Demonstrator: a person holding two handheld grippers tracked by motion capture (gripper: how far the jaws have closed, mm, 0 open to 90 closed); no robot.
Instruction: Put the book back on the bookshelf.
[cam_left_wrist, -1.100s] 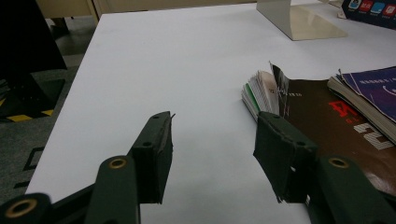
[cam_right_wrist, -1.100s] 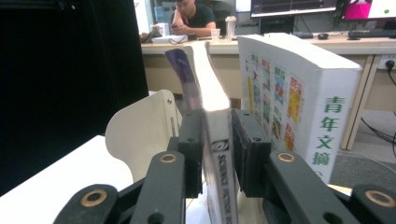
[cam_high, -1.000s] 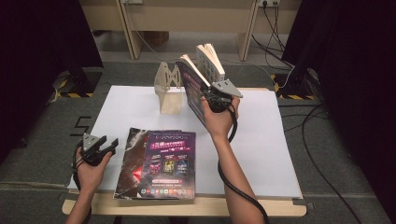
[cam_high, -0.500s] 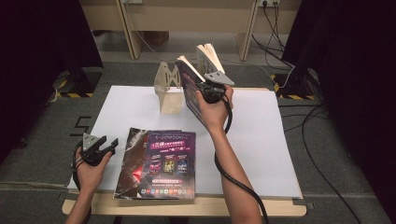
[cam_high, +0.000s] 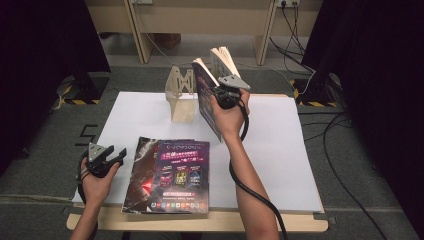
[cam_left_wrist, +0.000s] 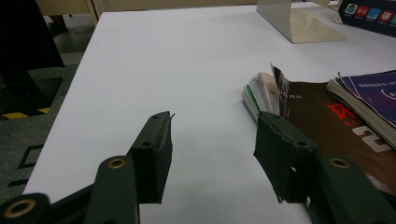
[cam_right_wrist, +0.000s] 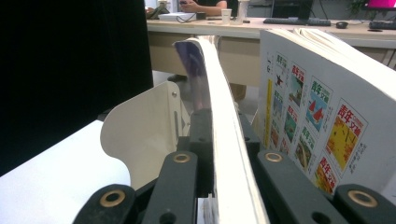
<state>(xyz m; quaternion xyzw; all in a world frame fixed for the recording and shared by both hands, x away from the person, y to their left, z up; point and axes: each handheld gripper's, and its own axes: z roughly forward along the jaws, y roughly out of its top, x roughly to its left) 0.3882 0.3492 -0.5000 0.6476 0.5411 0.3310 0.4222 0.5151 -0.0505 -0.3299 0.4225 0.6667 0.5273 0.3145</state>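
Chinese 青年文摘 covers face a magazine (cam_right_wrist: 224, 140) clamped in closing right jaws; left jaws gape empty.

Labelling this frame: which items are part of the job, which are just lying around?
In the job:
- upright magazine, clamped in right gripper
- beige bookend
- two flat magazines
- another upright magazine

Lying about:
- open left gripper, idle
- floor cables

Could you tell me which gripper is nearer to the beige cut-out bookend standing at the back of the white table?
The right gripper: shut on a thin purple-covered magazine, it is right beside the beige bookend. The left gripper rests open at the table's near left edge, far off.
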